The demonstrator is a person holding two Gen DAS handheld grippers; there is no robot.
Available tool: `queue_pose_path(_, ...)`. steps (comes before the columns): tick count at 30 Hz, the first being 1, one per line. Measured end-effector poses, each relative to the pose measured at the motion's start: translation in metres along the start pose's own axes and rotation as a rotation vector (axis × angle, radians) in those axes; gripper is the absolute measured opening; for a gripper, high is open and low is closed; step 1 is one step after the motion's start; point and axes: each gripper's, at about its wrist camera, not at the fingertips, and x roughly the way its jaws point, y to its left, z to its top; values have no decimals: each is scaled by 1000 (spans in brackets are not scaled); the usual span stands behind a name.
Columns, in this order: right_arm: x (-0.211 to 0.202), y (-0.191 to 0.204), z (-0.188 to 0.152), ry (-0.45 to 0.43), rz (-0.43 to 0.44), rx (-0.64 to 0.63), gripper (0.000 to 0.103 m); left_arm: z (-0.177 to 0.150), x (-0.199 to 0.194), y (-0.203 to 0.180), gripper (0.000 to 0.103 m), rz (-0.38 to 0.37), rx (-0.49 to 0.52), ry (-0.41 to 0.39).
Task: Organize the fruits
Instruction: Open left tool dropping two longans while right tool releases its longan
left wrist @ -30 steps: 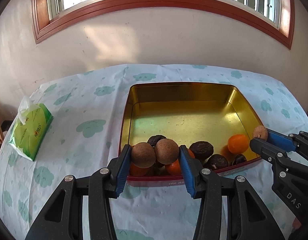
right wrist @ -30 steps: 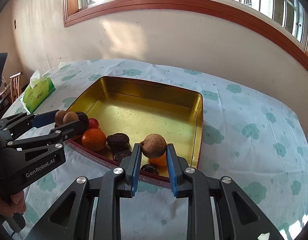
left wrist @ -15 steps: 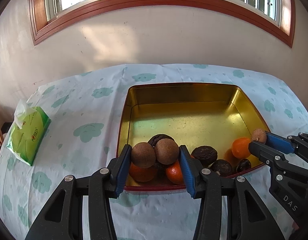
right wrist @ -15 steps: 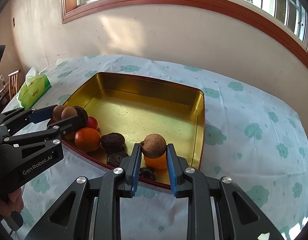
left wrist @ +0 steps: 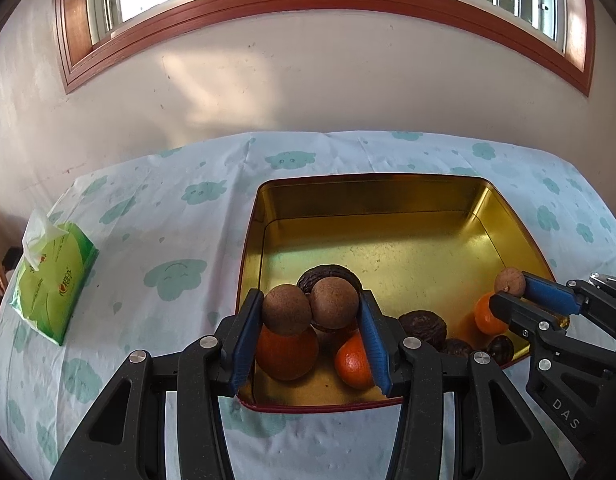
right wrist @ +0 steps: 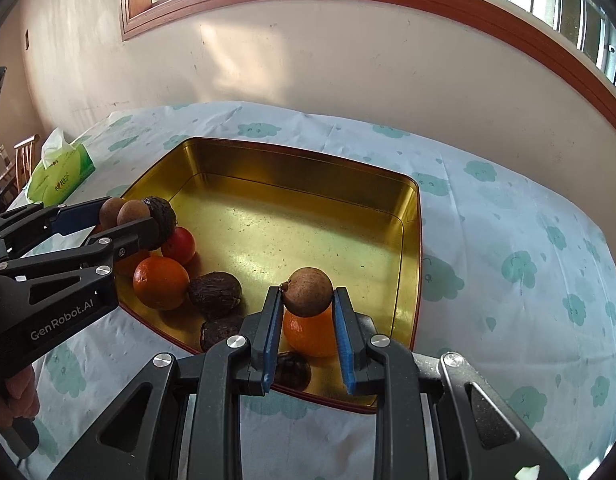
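A gold tin tray [left wrist: 388,208] [right wrist: 292,168] with a red rim lies on the cloud-print cloth. My left gripper [left wrist: 310,312] [right wrist: 126,216] is shut on two brown round fruits [left wrist: 286,309] [left wrist: 334,302], held over the tray's near left corner. My right gripper [right wrist: 308,304] [left wrist: 512,292] is shut on one brown round fruit [right wrist: 308,291] [left wrist: 509,281], held over the near right corner. Below them in the tray lie oranges [left wrist: 286,350] [right wrist: 161,282], dark wrinkled fruits [left wrist: 423,327] [right wrist: 215,293] and a red fruit [right wrist: 180,245].
A green tissue pack [left wrist: 54,280] [right wrist: 58,178] lies on the cloth left of the tray. A pale wall and a window stand behind the table. A wooden chair [right wrist: 22,156] is at the far left. The far half of the tray [right wrist: 308,216] holds no fruit.
Both grippers have moved forward over the tray's near edge, each still shut on its brown fruit. More of the fruit lying in the tray shows now.
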Motion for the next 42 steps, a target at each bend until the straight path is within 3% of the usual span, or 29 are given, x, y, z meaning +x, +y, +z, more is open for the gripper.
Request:
queue_pose_path(24, 25, -5, 7, 36, 2, 5, 24, 16, 9, 2, 48, -16, 11, -13)
queue_pose_path(42, 27, -3, 8, 36, -10, 7, 24, 4, 20, 5, 49, 13, 12, 27)
